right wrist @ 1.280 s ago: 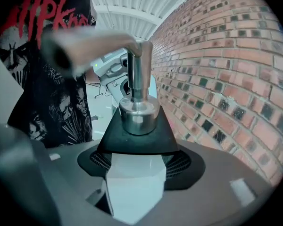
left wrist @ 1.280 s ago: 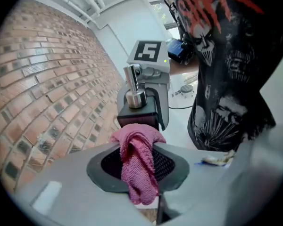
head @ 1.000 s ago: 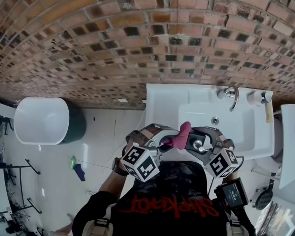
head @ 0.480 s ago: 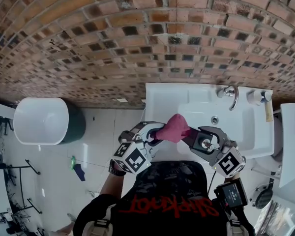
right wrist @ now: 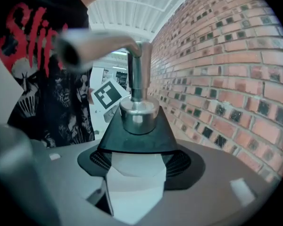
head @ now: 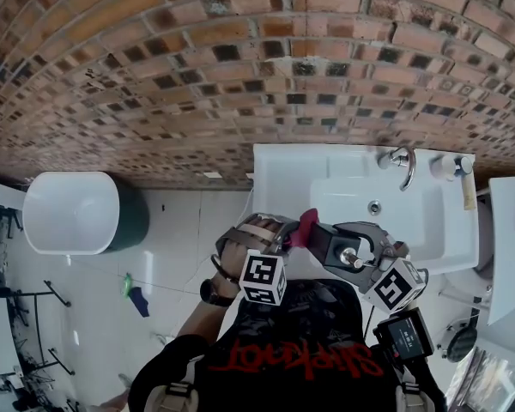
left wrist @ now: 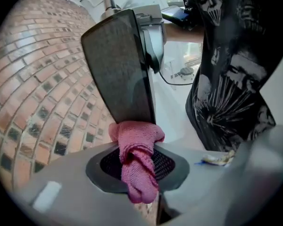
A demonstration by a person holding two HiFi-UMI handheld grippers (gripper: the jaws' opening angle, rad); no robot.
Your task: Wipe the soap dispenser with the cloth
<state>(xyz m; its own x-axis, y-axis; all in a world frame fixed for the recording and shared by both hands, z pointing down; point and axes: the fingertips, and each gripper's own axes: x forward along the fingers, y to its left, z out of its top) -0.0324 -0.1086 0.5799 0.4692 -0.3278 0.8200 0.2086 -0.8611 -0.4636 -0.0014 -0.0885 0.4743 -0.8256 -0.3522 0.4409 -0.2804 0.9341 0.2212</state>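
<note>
Over the near rim of the sink (head: 279,178), at seven o'clock from the drain (head: 375,207), the soap dispenser (right wrist: 137,131), judged rigid and slick, is clamped low by the right gripper (right wrist: 136,171), while the soft, light cloth (left wrist: 137,135) is pinched by the left gripper (left wrist: 137,167) against it.

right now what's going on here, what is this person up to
A person at a white sink holds a tool in each hand. The right tool grips a black soap dispenser with a metal pump, up off the sink. The left tool pinches a pink cloth, its bunched end against the dispenser's dark side; wiping looks under way.
</note>
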